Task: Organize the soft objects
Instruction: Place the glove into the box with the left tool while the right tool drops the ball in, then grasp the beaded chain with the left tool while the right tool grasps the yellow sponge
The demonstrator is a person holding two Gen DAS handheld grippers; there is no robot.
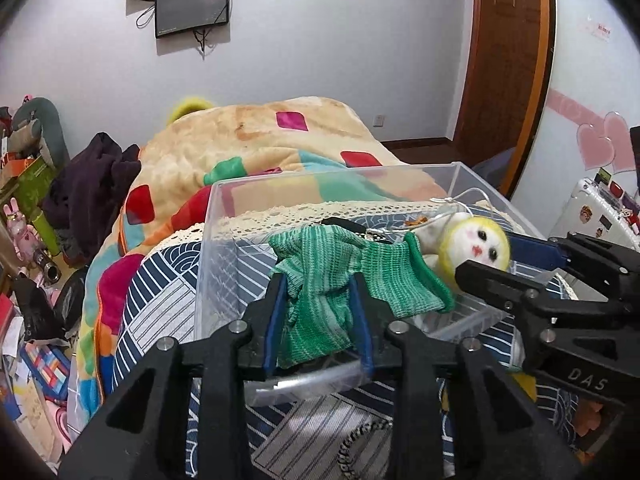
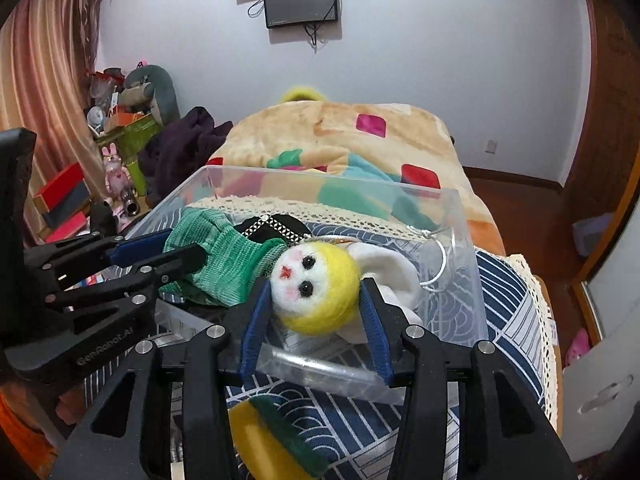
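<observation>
My left gripper (image 1: 320, 284) is shut on a green knitted cloth (image 1: 324, 272), held over the near rim of a clear plastic box (image 1: 224, 200). My right gripper (image 2: 316, 292) is shut on a felt doll with a yellow head and white face (image 2: 316, 292), its white body (image 2: 384, 268) hanging over the same box (image 2: 460, 216). The doll (image 1: 476, 248) and right gripper (image 1: 516, 264) show at the right of the left wrist view. The cloth (image 2: 224, 260) and left gripper (image 2: 160, 256) show at the left of the right wrist view. A black item (image 2: 276, 224) lies in the box.
The box stands on a bed with a blue patterned sheet (image 2: 508, 320) and a colourful blanket (image 1: 256, 148) behind it. A yellow and green soft thing (image 2: 272, 436) lies below my right gripper. Clutter, boxes and toys (image 1: 28, 208) fill the floor at left. A wooden door (image 1: 504, 60) is at right.
</observation>
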